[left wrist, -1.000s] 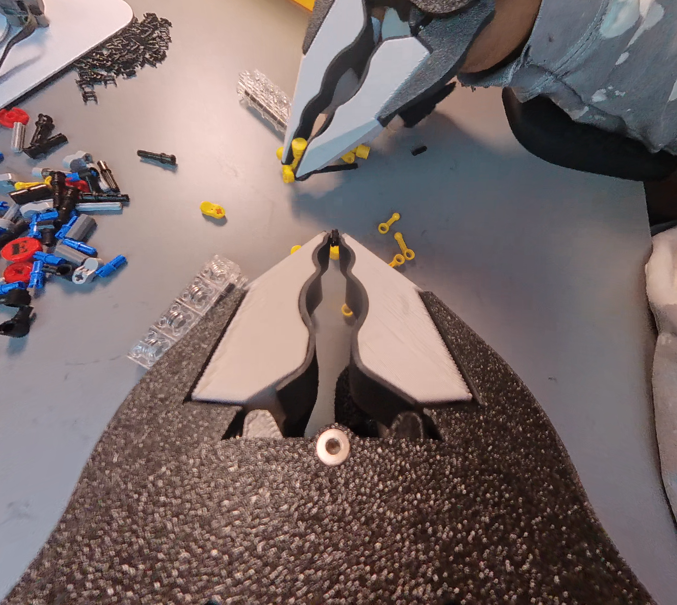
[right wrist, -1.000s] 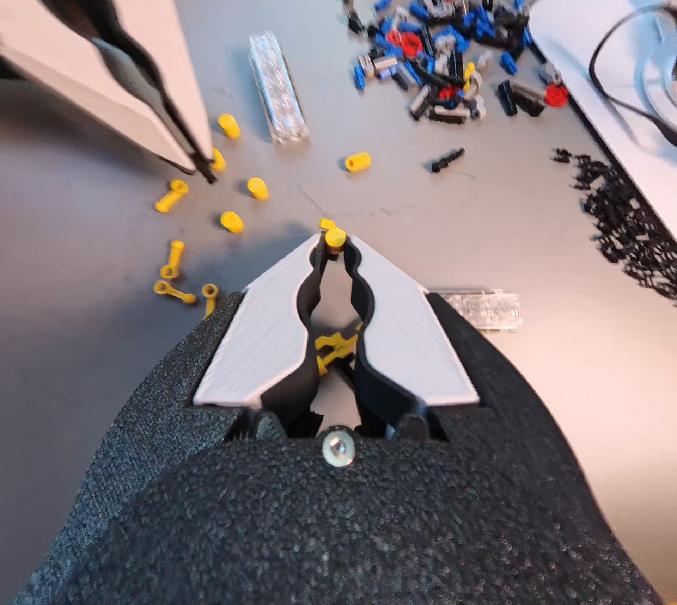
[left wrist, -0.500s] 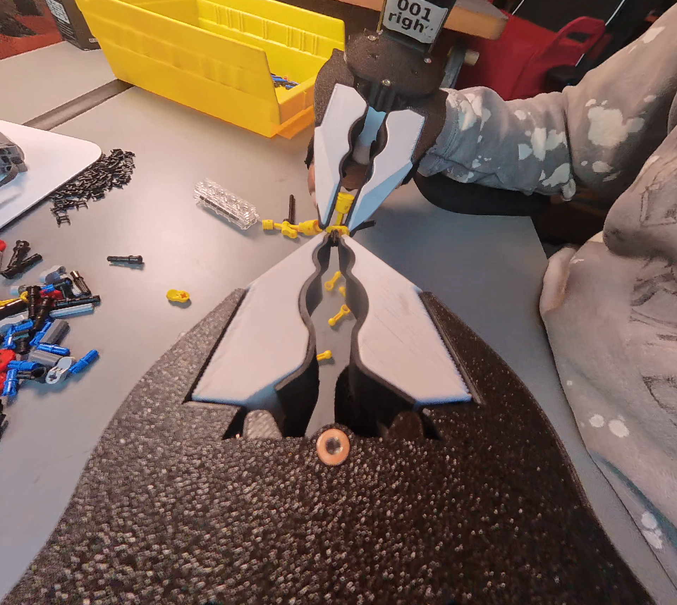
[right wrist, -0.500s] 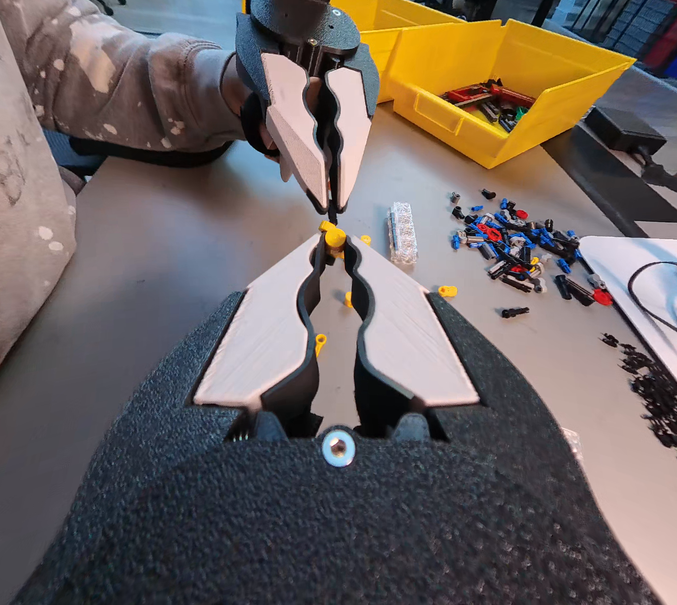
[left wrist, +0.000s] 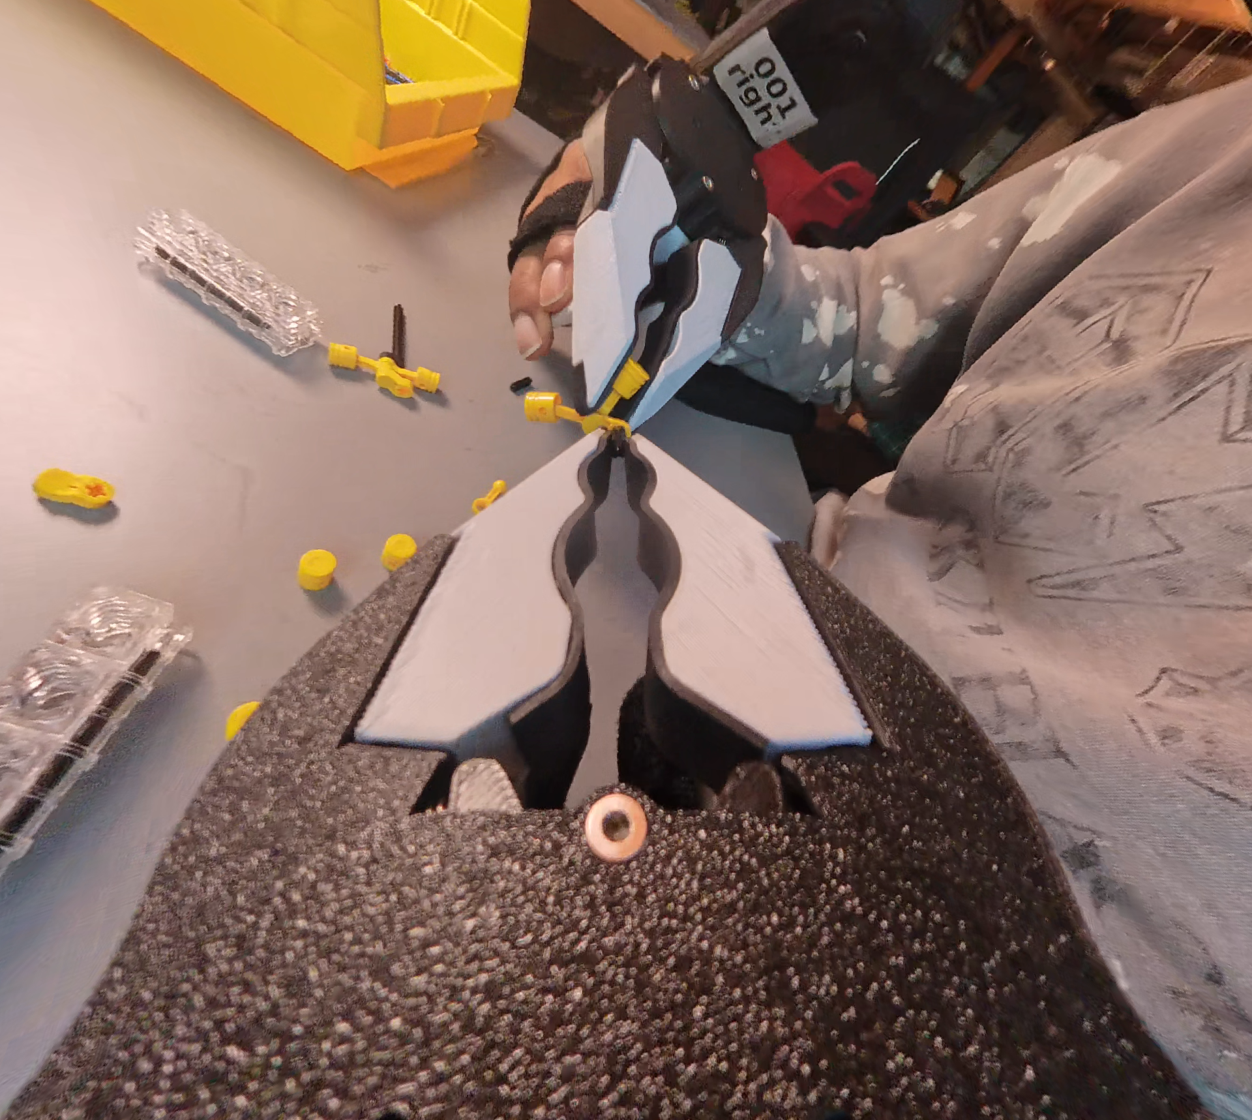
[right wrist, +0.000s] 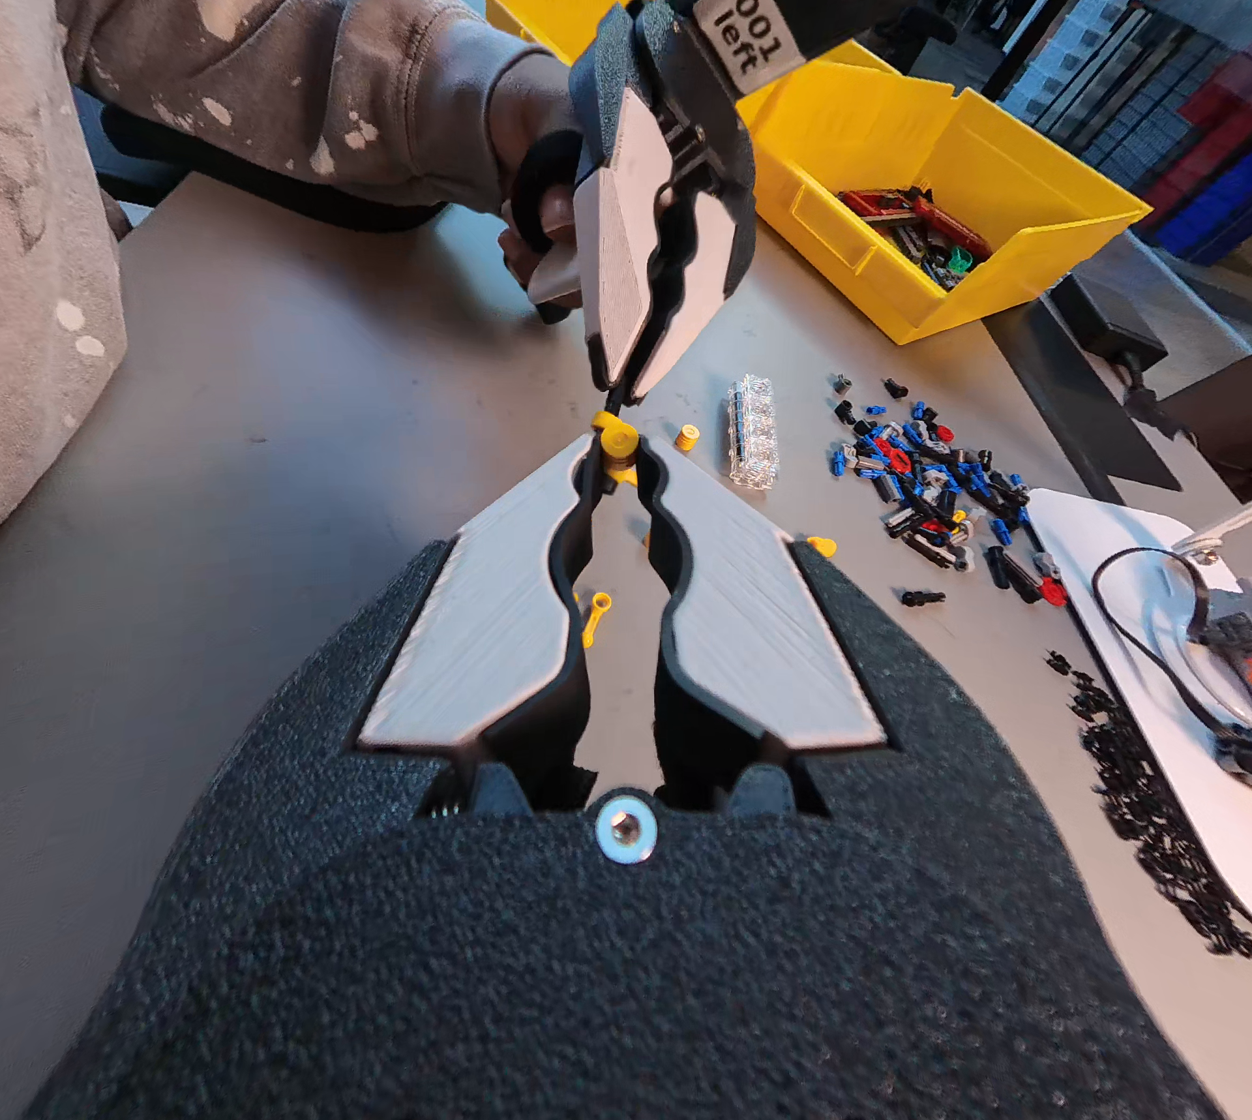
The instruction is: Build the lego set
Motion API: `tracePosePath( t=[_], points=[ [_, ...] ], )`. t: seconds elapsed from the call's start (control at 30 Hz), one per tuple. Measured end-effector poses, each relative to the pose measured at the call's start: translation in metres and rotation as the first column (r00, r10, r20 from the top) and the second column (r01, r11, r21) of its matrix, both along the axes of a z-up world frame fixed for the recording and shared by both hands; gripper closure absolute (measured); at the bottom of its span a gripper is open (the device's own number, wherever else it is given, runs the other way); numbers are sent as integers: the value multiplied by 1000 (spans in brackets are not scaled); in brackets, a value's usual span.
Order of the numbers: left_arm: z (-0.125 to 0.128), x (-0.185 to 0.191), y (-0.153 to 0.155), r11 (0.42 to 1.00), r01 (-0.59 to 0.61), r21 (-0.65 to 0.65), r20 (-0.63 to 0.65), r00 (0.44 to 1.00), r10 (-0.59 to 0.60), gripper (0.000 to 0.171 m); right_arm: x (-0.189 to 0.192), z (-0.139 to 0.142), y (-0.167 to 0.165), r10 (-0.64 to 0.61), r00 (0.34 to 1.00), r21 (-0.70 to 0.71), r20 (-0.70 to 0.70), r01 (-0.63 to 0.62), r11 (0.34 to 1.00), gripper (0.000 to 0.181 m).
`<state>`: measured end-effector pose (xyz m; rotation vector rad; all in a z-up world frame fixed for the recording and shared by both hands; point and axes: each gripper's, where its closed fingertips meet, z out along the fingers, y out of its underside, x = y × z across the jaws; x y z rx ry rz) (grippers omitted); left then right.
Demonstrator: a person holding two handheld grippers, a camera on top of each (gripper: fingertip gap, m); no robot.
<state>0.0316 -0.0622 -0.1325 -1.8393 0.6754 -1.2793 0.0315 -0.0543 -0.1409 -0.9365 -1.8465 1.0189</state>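
Left claw [left wrist: 615, 443]: tips pressed together, pinching a thin black pin [right wrist: 613, 401] at the very end.
Right claw [right wrist: 618, 452]: pinching a yellow part [right wrist: 618, 442]; in left view a rod with a small cylinder sticks out sideways from its tips.
Where: both held in the air above the table [left wrist: 203, 443], tip to tip; pin end touches the yellow part, seated or not I cannot tell.
Bins: yellow bin [left wrist: 271, 3] at the far edge; second bin [right wrist: 982, 152] with dark and red parts inside.
Board: white board [right wrist: 1118, 579] at the right edge, black cable on it.
Clear bricks: one [left wrist: 227, 291] far left, one [left wrist: 74, 681] near left.
Pile: blue, black and red bits [right wrist: 928, 491] beside the board; black heap [right wrist: 1152, 816] nearer.
Loose yellow: joined piece [left wrist: 386, 369] on the table, two caps [left wrist: 316, 569], flat piece [left wrist: 73, 488].
Risk 1: pin is gripped only by the tips, so a push off-axis would likely tilt it or squirt it out.
Risk 2: yellow part could twist in the right claw under side load, since the rod gives leverage.
Risk 3: a drop lands among similar loose yellow bits, easy to lose.
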Motion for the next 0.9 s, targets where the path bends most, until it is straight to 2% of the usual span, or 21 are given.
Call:
tracePosePath(
  t=[0.17, 0.37, 0.6, 0.9],
  points=[
    [-5, -1, 4, 994, -18, -109, 56, 998, 24, 168, -1, -4, 3, -44, 999, 89, -24, 46, 995, 173],
    [-13, -2, -1, 971, 42, -237, 110, 994, -16, 169, -2, -12, -3, -14, 1000, 234, -21, 19, 972, 173],
    [-22, -1, -5, 937, 82, -339, 125, 991, -41, 169, -1, -20, -8, 5, 1000, 427, -4, -3, 904, 173],
    [-27, -1, -8, 921, 103, -376, 106, 992, -68, 169, 0, -24, -9, 18, 1000, 476, -19, -7, 879, 173]
  ],
)
